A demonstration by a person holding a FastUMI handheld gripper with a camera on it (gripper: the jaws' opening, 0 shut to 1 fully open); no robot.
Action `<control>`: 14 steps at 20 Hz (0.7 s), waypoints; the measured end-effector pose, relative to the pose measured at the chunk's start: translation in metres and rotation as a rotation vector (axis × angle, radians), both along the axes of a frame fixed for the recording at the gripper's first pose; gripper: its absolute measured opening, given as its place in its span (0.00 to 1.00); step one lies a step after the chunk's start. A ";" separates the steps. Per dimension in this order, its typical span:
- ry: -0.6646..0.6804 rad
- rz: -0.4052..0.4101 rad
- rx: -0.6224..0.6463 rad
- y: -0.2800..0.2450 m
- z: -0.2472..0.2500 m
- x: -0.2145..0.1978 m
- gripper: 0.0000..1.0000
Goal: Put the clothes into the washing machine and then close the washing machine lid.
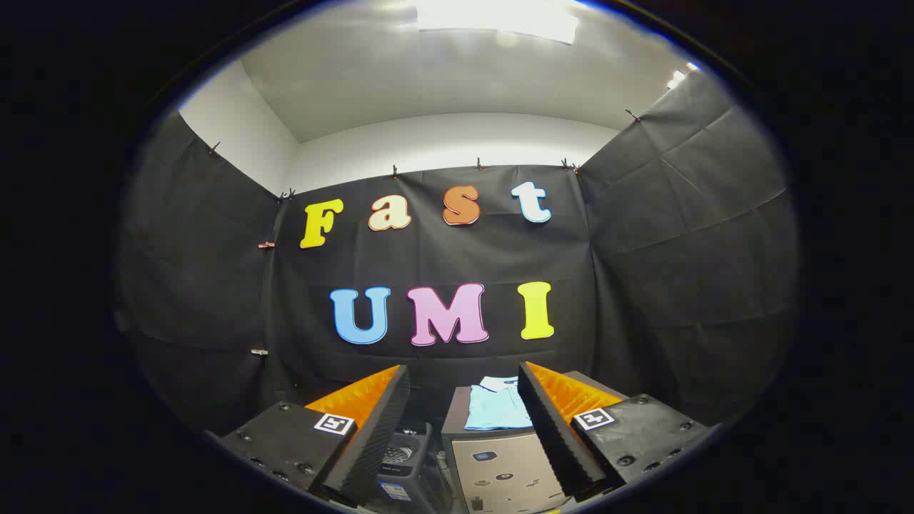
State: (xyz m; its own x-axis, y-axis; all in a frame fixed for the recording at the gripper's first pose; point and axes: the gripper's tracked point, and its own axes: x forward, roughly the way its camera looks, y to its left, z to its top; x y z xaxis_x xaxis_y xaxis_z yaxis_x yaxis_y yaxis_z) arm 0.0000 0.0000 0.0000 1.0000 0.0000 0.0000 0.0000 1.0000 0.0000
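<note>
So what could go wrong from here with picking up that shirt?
The hand-held gripper is open and high, short of the light blue shirt. The shirt lies flat on a cabinet, so the fingers may pinch too little cloth. The dark washer opening looks narrow, so cloth could snag.

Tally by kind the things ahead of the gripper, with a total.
Shirts: 1, light blue shirt folded on the cabinet.
Cabinets: 1, cabinet.
Washing machines: 1, washing machine, lid up.
Total: 3.
The gripper is open, holding nothing.
</note>
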 end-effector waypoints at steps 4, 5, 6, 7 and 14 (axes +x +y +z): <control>0.001 -0.001 -0.001 -0.001 0.000 0.002 0.96; 0.001 -0.001 -0.002 -0.001 0.000 0.002 0.96; 0.001 0.001 -0.002 0.000 0.000 0.004 0.96; 0.002 0.002 -0.003 0.000 0.000 0.003 0.96; 0.004 -0.003 -0.007 -0.002 -0.001 0.005 0.96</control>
State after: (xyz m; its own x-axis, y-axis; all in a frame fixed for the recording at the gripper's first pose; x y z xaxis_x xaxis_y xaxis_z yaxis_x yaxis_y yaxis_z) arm 0.0053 -0.0021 -0.0007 1.0000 -0.0034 -0.0035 0.0034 1.0000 -0.0068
